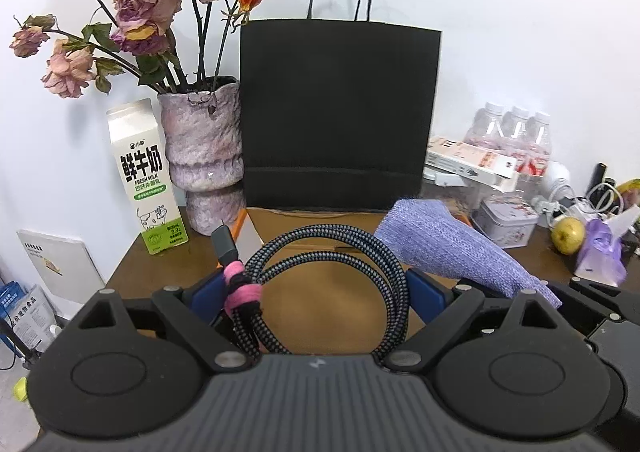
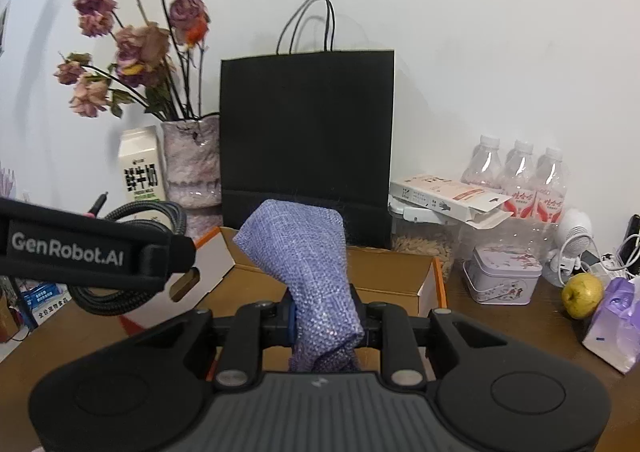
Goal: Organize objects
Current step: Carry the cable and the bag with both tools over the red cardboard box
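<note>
In front of the black paper bag (image 2: pixel 306 139), over the open cardboard box (image 2: pixel 404 276), left gripper (image 1: pixel 316 292) is spread wide around the coiled cable (image 1: pixel 324 284), right gripper (image 2: pixel 326 326) pinches the purple cloth (image 2: pixel 308 260); I'd lower both well inside the box before releasing.

White wall (image 1: pixel 520 11), brown wooden table (image 1: pixel 168 264)

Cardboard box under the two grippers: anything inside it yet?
The cardboard box stands open; the floor that shows is bare brown card. The purple cloth in the right gripper and the coiled cable cover the rest.
</note>
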Demonstrator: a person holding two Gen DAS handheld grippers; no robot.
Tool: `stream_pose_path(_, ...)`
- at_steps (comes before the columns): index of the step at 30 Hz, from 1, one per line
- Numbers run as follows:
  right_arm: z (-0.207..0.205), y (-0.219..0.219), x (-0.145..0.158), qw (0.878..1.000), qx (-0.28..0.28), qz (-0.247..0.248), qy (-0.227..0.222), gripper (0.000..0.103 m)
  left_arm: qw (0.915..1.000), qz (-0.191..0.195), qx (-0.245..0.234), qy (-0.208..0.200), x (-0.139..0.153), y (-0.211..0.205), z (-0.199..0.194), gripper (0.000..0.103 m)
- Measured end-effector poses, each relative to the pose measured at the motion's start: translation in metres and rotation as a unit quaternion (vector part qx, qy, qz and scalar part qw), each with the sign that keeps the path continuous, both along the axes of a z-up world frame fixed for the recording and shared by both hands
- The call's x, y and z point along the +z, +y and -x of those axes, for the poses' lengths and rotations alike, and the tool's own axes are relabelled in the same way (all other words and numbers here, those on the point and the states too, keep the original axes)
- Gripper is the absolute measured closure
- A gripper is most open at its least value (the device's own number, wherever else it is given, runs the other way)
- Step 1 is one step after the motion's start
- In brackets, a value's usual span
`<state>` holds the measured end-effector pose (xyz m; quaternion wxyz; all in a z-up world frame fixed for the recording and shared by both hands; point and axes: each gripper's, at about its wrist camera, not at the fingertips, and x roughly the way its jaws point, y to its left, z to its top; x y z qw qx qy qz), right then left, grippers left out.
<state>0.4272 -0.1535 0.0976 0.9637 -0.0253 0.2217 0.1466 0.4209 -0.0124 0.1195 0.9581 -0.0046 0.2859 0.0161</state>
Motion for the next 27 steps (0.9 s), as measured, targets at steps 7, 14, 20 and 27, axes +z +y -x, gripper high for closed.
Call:
stream_pose_path(7, -0.043, 0.005, -0.01, 0.999, -0.014, 0.005, 0.03, 0.082, 0.9996, -0.003, 0.013, 0.024, -0.009, 0.002, -0.041, 0.01)
stream_pose_path(14, -0.072, 0.011, -0.025, 0.998, -0.02, 0.023, 0.053, 0.082, 0.9985, -0.002, 0.027, 0.048, -0.023, 0.003, -0.083, 0.01)
stream_pose_path(20, -0.089, 0.013, -0.038, 0.997, -0.023, 0.029, 0.073, 0.082, 0.9972, -0.014, 0.037, 0.063, -0.039, 0.002, -0.11, 0.01)
stream_pose_path(27, -0.103, 0.012, -0.048, 0.995, -0.03, 0.033, 0.094, 0.078, 0.9969, -0.01, 0.031, 0.072, -0.058, 0.005, -0.121, 0.009)
